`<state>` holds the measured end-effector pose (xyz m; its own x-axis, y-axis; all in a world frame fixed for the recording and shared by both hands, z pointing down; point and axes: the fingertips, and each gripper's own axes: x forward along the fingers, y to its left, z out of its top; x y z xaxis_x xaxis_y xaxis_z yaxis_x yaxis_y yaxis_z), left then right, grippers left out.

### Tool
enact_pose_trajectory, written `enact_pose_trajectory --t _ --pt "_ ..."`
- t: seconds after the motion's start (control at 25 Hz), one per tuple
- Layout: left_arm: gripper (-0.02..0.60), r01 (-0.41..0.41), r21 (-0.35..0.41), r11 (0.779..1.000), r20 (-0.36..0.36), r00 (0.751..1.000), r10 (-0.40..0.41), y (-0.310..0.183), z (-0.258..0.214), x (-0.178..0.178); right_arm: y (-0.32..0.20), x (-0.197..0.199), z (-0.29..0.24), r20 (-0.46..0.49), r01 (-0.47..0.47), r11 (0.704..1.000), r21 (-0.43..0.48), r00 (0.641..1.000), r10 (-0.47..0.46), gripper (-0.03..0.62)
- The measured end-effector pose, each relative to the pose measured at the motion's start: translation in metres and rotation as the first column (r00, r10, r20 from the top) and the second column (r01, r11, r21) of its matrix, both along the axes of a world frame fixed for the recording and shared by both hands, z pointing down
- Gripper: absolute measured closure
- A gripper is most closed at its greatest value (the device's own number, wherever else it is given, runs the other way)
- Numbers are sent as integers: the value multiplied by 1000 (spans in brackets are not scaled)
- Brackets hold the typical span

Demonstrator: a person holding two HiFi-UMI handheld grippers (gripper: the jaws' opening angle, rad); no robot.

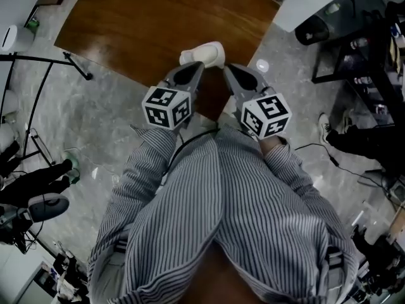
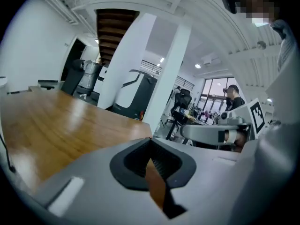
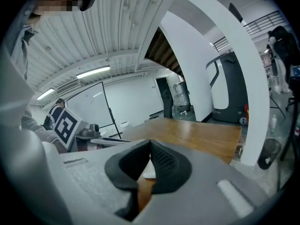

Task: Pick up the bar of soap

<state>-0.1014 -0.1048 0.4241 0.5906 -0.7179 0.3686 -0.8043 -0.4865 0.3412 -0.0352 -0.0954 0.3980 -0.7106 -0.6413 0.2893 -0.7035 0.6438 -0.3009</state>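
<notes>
Surface: one brown wooden surface point(image 1: 145, 24); its far corners are cut off.
Hand-held grippers: two. The left hand-held gripper point(image 1: 199, 67) and the right hand-held gripper point(image 1: 228, 69) sit side by side at the near edge, jaws pressed together, holding nothing.
Soap: one white bar of soap point(image 1: 204, 54) on the surface's near edge, just beyond both tips, slightly left of the gap between them.
Hard to make out: the soap's near side, behind the left jaws.

Brown wooden table point(image 1: 145, 24) on a grey marbled floor point(image 1: 95, 125), with a small white round disc point(image 1: 262, 65) on the floor just beside its corner. Black stand legs point(image 1: 44, 68) over on the left, big white column point(image 2: 164, 74) past the far edge.
</notes>
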Motion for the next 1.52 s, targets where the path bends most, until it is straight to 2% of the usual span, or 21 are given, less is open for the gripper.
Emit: enact_pose_trajectory --t 0.16,0.28,0.36,0.44,0.48,0.56,0.64,0.68,0.76,0.84,0.88,0.92,1.0,1.08,1.2,1.28,1.4,1.52 --pt "580 -68 -36 997 111 991 72 -17 15 -4 -1 1 10 18 -6 999 -37 1000 7 591" --pt "579 -148 -52 988 183 971 155 -28 28 0 2 -5 19 17 13 998 -61 1000 -12 591" --pt "578 -226 -53 973 255 939 232 -37 36 4 3 -10 24 31 24 997 -77 999 -22 591" --pt "575 -304 -58 951 337 891 305 -45 43 7 4 -10 28 43 25 996 -91 999 -21 591" --pt "553 -343 -65 937 371 863 342 -48 46 8 4 -9 31 49 22 995 -99 999 -17 591" --pt "527 -422 -95 902 427 801 420 -52 55 11 4 -5 37 60 8 993 -116 998 -1 591" --pt "493 -502 -136 854 480 721 500 -54 65 15 2 -1 42 67 -6 992 -128 998 15 591" --pt "465 -545 -157 824 510 670 540 -53 70 17 1 1 45 68 -11 991 -132 997 20 591" --pt "398 -626 -200 754 573 549 608 -49 78 20 0 5 48 70 -20 990 -138 997 30 591" --pt "357 -683 -246 688 628 429 650 -45 85 21 -1 8 49 72 -30 989 -143 997 40 591" --pt "345 -703 -267 660 646 377 663 -44 88 22 -1 10 48 75 -35 989 -146 996 47 591" --pt "333 -717 -287 635 659 333 674 -43 90 22 -2 12 47 78 -41 988 -149 996 53 591" --pt "333 -736 -321 596 670 269 692 -41 94 22 -1 15 46 83 -50 987 -153 995 63 591" --pt "325 -747 -345 569 671 227 706 -39 96 21 1 18 46 85 -55 986 -158 994 69 591" --pt "312 -752 -388 532 653 182 735 -37 100 19 3 21 48 89 -61 984 -169 993 77 591" --pt "304 -750 -415 515 651 151 744 -36 103 19 3 23 48 94 -67 982 -174 992 84 591" --pt "302 -741 -433 512 668 117 735 -37 106 19 2 24 48 101 -76 981 -179 990 96 591" --pt "305 -726 -441 527 674 119 729 -37 106 20 1 25 51 103 -80 979 -187 990 100 591"
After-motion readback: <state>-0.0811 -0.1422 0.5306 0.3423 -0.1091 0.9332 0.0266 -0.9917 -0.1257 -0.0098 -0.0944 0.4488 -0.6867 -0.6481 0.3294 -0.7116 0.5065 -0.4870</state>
